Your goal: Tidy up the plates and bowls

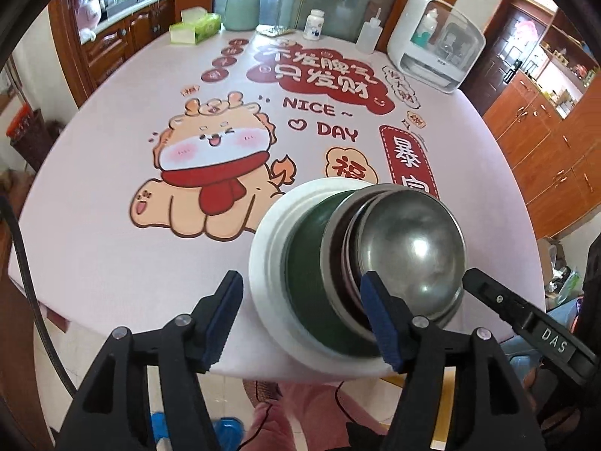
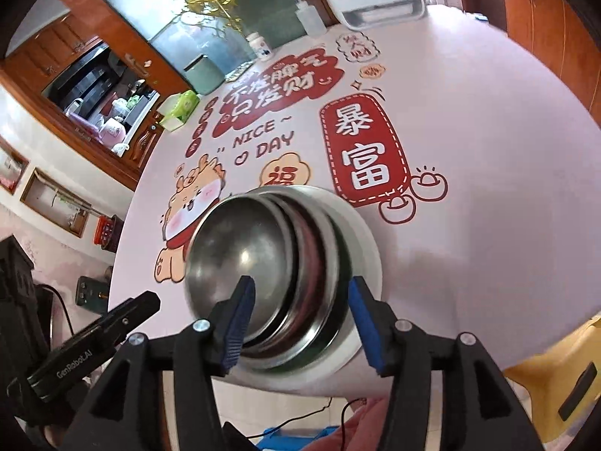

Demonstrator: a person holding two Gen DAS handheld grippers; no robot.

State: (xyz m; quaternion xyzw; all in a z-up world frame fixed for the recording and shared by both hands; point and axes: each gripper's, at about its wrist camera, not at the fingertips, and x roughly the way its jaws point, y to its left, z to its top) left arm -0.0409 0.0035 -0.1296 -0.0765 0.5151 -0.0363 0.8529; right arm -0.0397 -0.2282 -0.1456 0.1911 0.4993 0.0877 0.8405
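Only the left wrist view shows the green bowl [image 1: 304,263] under the steel bowl [image 1: 413,259]; the left gripper [image 1: 304,323] and right gripper [image 2: 300,323] are both spread, gripping nothing.

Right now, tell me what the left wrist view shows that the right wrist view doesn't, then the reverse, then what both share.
Left wrist view only: the dark green bowl in the stack, seen from its outer side, and the whole cartoon dragon on the tablecloth.

Right wrist view only: the full red banner with gold ingots beside it, and a yellow stool at the table's edge.

Both: the steel bowl topping the stack on the white plate, the tissue box, and each gripper's jaws open, nothing held.
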